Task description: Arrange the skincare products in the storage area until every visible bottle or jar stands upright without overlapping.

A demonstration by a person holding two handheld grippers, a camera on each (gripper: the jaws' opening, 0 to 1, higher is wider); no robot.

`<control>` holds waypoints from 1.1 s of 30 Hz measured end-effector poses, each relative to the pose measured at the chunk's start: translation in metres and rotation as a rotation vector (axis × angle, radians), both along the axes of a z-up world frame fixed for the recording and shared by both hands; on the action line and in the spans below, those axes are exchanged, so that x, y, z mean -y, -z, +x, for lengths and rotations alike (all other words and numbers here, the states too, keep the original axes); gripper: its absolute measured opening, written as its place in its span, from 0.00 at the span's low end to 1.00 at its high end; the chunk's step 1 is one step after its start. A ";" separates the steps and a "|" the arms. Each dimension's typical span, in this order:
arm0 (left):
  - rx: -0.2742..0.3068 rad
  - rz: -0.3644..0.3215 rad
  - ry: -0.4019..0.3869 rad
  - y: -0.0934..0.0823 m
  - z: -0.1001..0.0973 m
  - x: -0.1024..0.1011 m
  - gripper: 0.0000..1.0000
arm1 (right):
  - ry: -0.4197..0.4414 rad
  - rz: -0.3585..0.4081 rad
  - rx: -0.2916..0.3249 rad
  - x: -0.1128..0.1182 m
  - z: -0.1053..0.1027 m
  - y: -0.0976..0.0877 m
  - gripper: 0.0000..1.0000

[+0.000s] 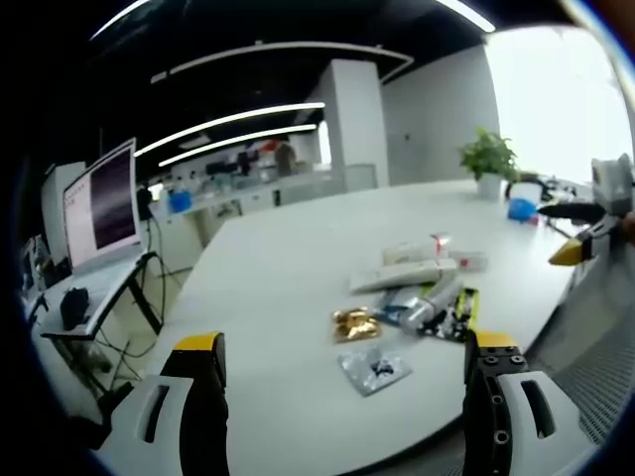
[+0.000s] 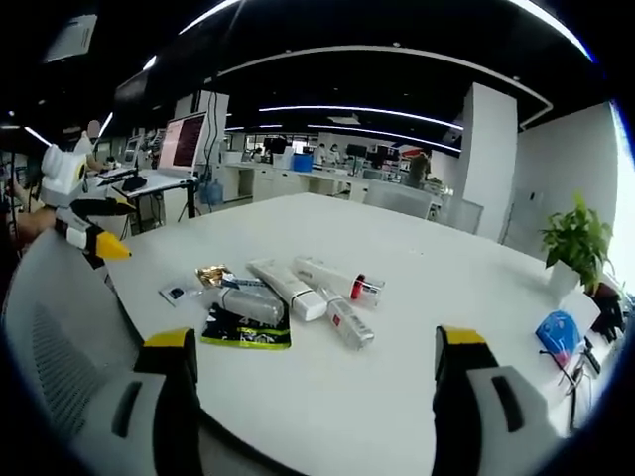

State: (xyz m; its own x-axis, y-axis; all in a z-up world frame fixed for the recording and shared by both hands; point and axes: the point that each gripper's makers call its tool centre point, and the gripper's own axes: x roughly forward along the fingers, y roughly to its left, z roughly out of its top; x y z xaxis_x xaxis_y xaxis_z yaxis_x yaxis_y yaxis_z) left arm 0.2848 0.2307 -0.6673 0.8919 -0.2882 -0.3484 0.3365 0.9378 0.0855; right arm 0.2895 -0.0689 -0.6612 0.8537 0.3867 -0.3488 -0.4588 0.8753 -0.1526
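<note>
Several skincare items lie flat in a cluster on the white table [image 1: 298,248]. In the left gripper view I see a long white tube [image 1: 405,275], a second white tube with a red band [image 1: 429,249], a silvery bottle [image 1: 425,309] on a black-green packet [image 1: 458,315], a gold sachet [image 1: 355,323] and a silver sachet [image 1: 374,369]. The right gripper view shows the white tube [image 2: 288,289], the red-banded tube [image 2: 337,279], a small bottle [image 2: 348,324] and the black-green packet [image 2: 246,333]. My left gripper [image 1: 345,342] and right gripper [image 2: 316,342] both hover short of the cluster, open and holding nothing.
A potted plant [image 1: 488,159] and a blue object [image 1: 521,208] stand near the table's far corner. A monitor on a stand [image 1: 104,203] sits off the table's side. A grey mesh chair [image 2: 60,327] is by the table edge. Bare tabletop surrounds the cluster.
</note>
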 end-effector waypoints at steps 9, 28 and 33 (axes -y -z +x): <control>0.003 -0.004 0.002 -0.001 0.000 0.001 0.97 | -0.077 0.008 -0.063 -0.013 0.000 0.000 0.99; 0.015 -0.024 0.002 -0.004 0.000 0.001 0.97 | -0.259 -0.163 -0.125 -0.025 0.034 -0.011 0.99; 0.020 -0.031 -0.001 -0.005 0.000 0.000 0.97 | -0.311 -0.229 -0.141 -0.029 0.044 -0.011 0.98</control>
State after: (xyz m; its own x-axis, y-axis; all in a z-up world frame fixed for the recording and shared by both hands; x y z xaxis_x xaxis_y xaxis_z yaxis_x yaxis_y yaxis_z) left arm 0.2846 0.2304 -0.6621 0.8988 -0.2981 -0.3213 0.3344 0.9404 0.0627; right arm 0.3337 -0.0398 -0.6504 0.6457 0.5174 -0.5615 -0.7267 0.6421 -0.2441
